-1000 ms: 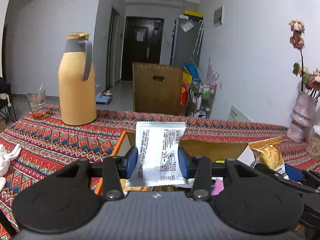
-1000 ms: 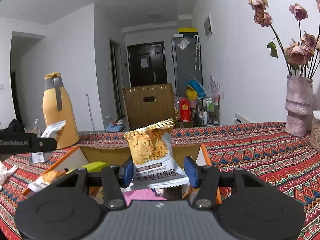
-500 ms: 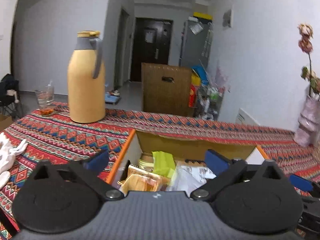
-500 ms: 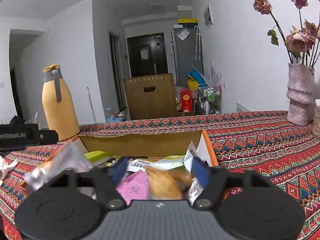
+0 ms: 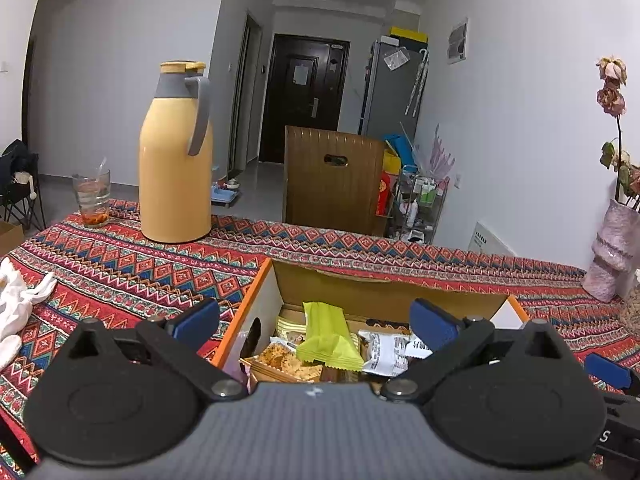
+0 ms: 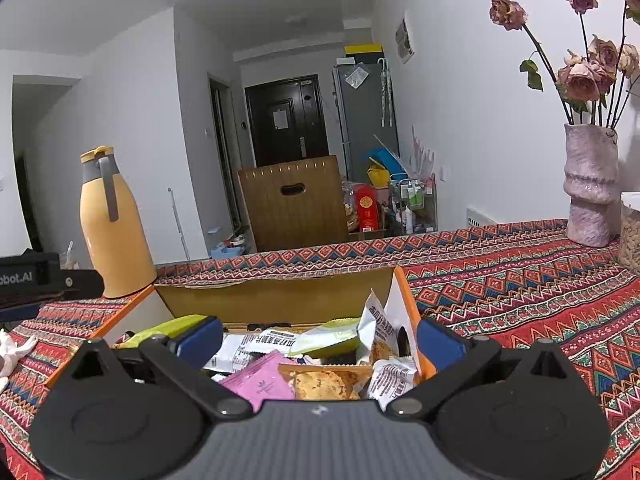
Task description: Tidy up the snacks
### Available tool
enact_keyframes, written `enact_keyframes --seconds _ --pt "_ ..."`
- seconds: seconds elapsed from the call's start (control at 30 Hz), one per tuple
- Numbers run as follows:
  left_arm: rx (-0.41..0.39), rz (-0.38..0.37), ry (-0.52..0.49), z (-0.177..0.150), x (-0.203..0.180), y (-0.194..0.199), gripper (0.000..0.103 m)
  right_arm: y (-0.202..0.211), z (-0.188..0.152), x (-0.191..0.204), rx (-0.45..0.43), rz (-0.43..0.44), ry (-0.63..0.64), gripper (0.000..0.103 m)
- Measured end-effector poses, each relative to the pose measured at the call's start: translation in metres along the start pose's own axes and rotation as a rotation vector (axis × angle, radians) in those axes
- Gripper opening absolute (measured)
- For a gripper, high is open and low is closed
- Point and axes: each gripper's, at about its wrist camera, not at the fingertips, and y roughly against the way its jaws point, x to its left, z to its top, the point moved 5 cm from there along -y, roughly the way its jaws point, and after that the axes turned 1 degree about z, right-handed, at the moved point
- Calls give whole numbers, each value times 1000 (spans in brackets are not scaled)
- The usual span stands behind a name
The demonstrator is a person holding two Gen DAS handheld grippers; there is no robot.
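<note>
A second ago each gripper pinched an upright snack packet over the box; now both packets have dropped in and lie among the rest. The left gripper (image 5: 314, 322) stands spread wide with nothing between its blue pads, hanging over the left half of the cardboard box (image 5: 384, 294). The right gripper (image 6: 320, 338) is opening to its widest, its pads clear of everything, over the right half of the same box (image 6: 276, 300). Inside, from the left wrist view, a lime-green packet (image 5: 328, 338) lies on top near the middle, a biscuit packet (image 5: 286, 364) sits in front of it, and a silver printed packet (image 5: 386, 354) lies to its right. From the right wrist view a pink sachet (image 6: 260, 380) and a golden biscuit packet (image 6: 324, 384) lie nearest, with a white printed packet (image 6: 378, 330) leaning against the right wall. The box sits on the patterned table (image 6: 520, 292), toward its near edge. A yellow thermos jug (image 5: 174, 156) stands near the far edge on the left, a glass (image 5: 92, 198) just beside it, and a pink vase (image 6: 588, 184) of dried roses stands by the far right corner.
</note>
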Motion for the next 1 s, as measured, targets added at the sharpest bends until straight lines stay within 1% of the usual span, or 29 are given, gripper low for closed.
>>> enact_keyframes --seconds 0.17,0.43,0.73,1.0 --pt "-30 6 1 7 1 15 103 13 8 0 -31 -4 3 103" --pt "-21 -25 -22 3 4 47 103 46 14 2 -61 -5 15 103" --pt "6 -51 -65 -14 13 84 103 89 -3 1 -46 8 3 103" --pt "49 -52 -77 -42 32 111 103 120 -24 1 -14 13 6 103"
